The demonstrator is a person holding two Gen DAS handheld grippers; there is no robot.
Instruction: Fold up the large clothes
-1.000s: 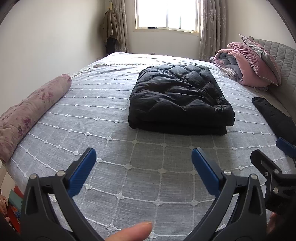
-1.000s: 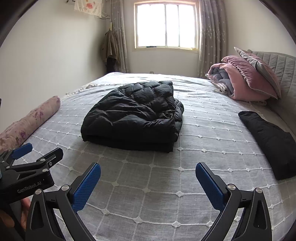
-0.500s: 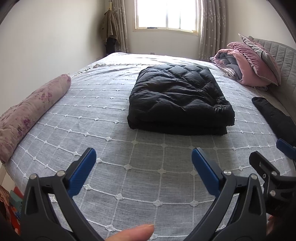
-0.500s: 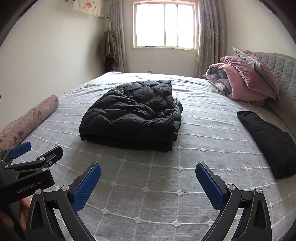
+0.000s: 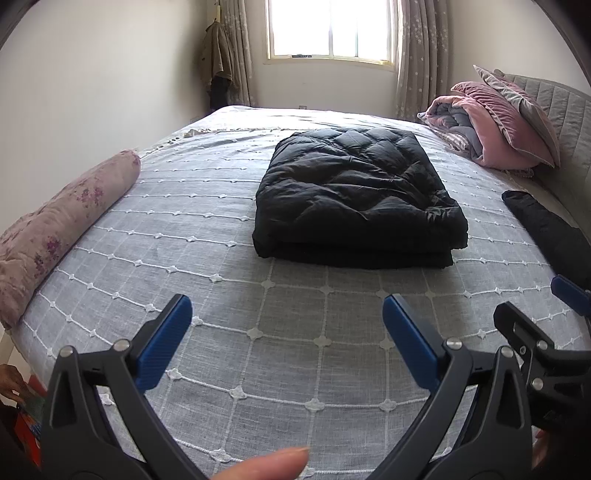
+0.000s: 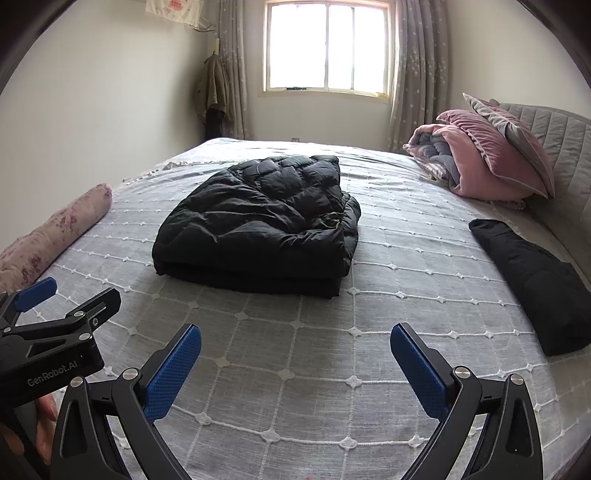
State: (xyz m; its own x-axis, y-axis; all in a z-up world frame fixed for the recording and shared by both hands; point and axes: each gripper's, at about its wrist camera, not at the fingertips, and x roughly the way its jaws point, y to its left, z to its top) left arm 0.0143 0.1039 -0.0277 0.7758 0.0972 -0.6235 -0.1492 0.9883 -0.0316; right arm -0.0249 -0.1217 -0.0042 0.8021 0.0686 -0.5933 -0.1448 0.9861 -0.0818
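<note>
The black puffer jacket [image 5: 354,206] is lying folded near the middle of the bed [image 5: 288,354], ahead of both of your tools and well apart from them. It is sitting as a thick, roughly rectangular stack, with flat layered edges showing along the side nearest you and a quilted, puffy top that is catching soft light from the window [image 5: 330,29]. From the right wrist view the jacket [image 6: 258,225] is showing a looser, rumpled right edge where the layers are bulging out a little rather than lining up cleanly.

You are holding the left gripper [image 5: 286,314] low over the near part of the grey checked bedspread, its blue-padded fingers spread wide apart and gripping nothing; a fingertip [image 5: 266,463] of yours is showing at the bottom edge of that view. You are holding the right gripper [image 6: 295,343] just beside it, likewise gaping wide with nothing between its pads.

A second dark folded garment [image 6: 535,280] is resting toward the right side of the bed, near the headboard [image 6: 557,147]. A pink and grey quilt bundle [image 6: 476,155] with a pillow leaning on it is piled by the headboard, and a floral bolster [image 5: 55,229] is lying along the left edge of the bed.
</note>
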